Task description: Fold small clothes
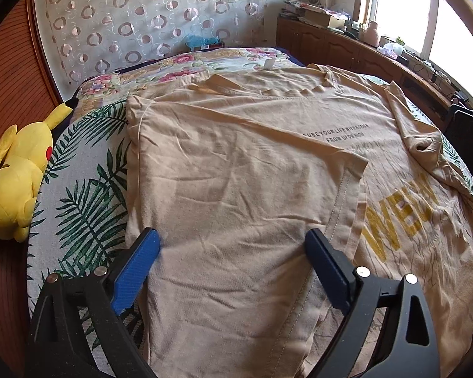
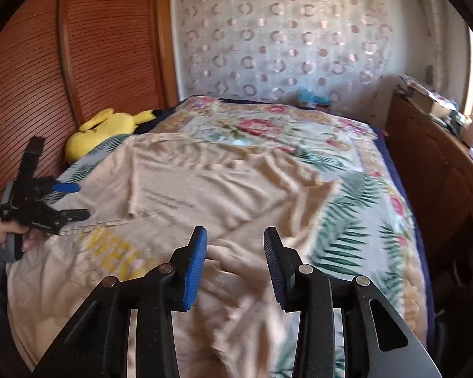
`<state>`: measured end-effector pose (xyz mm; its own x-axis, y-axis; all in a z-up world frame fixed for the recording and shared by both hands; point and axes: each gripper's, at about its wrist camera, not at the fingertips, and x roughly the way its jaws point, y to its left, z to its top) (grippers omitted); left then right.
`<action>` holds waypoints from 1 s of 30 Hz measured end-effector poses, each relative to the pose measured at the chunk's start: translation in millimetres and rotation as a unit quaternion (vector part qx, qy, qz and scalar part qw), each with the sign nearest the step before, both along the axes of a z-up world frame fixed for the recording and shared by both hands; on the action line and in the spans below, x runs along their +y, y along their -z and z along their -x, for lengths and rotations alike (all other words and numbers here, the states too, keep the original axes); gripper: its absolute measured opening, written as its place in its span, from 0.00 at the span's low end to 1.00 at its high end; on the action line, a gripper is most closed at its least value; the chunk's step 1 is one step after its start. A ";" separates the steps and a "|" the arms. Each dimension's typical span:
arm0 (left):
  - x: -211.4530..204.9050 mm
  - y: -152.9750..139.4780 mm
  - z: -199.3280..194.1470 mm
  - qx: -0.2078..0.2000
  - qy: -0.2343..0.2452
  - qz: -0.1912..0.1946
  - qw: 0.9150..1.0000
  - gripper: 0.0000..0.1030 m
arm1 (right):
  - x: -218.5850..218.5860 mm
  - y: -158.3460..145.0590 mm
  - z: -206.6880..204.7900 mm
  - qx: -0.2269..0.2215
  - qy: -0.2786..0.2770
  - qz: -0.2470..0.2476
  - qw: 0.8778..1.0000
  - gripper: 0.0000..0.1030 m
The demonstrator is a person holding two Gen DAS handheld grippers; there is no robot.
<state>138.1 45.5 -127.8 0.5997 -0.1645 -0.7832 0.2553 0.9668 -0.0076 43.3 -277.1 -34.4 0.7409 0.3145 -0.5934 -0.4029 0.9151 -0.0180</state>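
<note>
Beige T-shirt (image 1: 242, 170), one; yellow plush (image 1: 19, 186), one

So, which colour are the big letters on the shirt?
Yellow letters on a beige shirt; the left wrist view shows them best.

Plush toy (image 1: 19, 170) (bed's left edge) obstructs.

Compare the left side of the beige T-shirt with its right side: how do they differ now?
The left side of the beige T-shirt is folded inward in a flat panel, sleeve hem over the print; the right side lies unfolded and rumpled on the blanket. The left gripper stands wide over it; the right gripper is narrower. Both are empty.
</note>
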 end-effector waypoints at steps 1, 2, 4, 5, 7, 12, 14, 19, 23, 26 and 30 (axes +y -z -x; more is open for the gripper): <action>0.4 -0.2 -0.2 0.000 0.000 -0.001 1.000 0.91 | -8.7 1.0 -1.4 0.003 0.010 0.003 1.000 0.38; 1.1 -0.3 -0.5 0.000 0.000 0.000 1.000 0.91 | -7.1 1.4 -1.1 0.006 0.017 0.007 1.000 0.38; 1.4 -0.7 -0.3 0.000 0.000 0.000 1.000 0.91 | -14.1 7.2 -7.2 0.017 0.025 0.008 1.000 0.38; 1.6 -0.8 -0.3 0.000 0.000 0.000 1.000 0.91 | -10.5 8.1 -11.2 0.025 0.026 0.007 0.999 0.38; 1.6 -0.9 -0.3 0.000 0.000 0.000 1.000 0.91 | -9.3 17.2 -18.9 0.046 0.024 0.006 0.999 0.38; 1.2 -0.7 -0.6 0.000 0.000 0.000 1.000 0.91 | 5.0 23.0 -34.8 0.071 0.012 0.013 0.997 0.28; 1.5 -0.7 -0.5 0.000 0.000 0.000 1.000 0.91 | 8.0 19.9 -40.1 0.071 0.003 0.021 0.997 0.10; 1.7 -0.8 -0.6 0.000 0.000 0.000 1.000 0.91 | 9.1 10.5 -52.9 0.051 -0.017 0.017 0.998 0.04; 1.8 -0.8 -0.5 0.000 0.000 0.000 1.000 0.91 | 29.2 -0.2 -64.6 0.040 -0.041 0.006 0.998 0.03; 1.8 -0.8 -0.5 0.000 0.000 0.000 1.000 0.91 | 51.9 -8.0 -78.1 0.039 -0.057 0.007 0.998 0.03; 2.1 -1.0 -0.4 0.000 0.000 0.000 1.000 0.91 | 77.8 -10.4 -96.9 0.037 -0.061 0.000 0.997 0.04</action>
